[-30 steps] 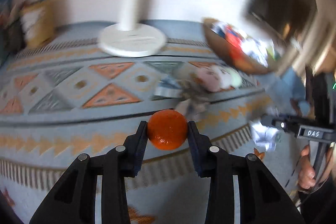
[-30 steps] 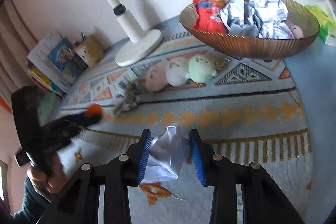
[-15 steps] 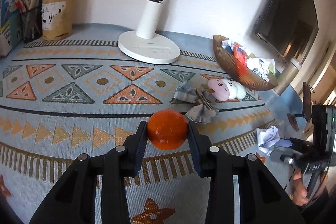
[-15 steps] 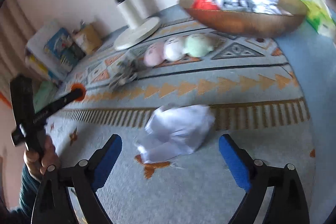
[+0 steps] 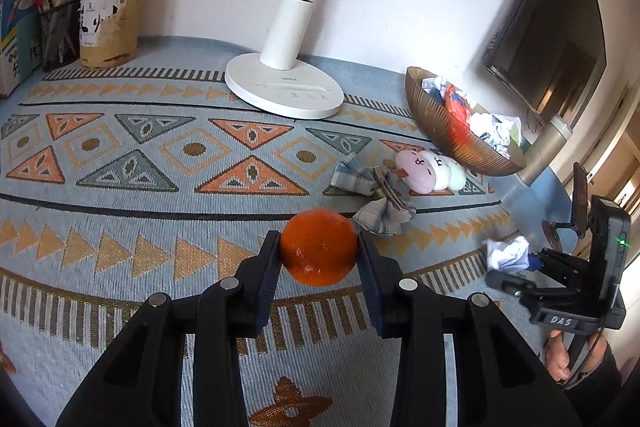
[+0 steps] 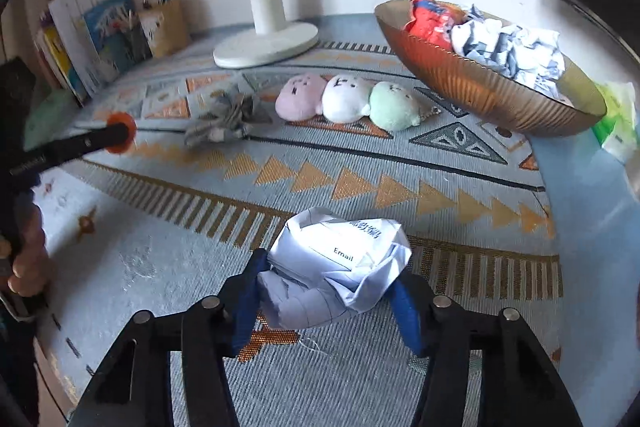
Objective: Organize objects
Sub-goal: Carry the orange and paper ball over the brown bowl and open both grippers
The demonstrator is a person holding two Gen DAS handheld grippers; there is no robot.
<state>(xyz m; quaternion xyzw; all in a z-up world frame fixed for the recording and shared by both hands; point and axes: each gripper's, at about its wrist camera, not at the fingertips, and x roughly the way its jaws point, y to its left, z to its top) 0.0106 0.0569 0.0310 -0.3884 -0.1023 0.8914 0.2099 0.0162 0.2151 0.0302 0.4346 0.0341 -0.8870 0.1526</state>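
Right now my left tongs (image 5: pixel 318 255) clamp an orange (image 5: pixel 318 247) just above the patterned desk (image 5: pixel 120 163). My right tongs (image 6: pixel 326 297) pinch a crumpled paper ball (image 6: pixel 340 267) at the near edge. Farther off, three plush balls (image 6: pixel 346 101) sit beside the bowl (image 6: pixel 480 83), which holds crumpled paper.
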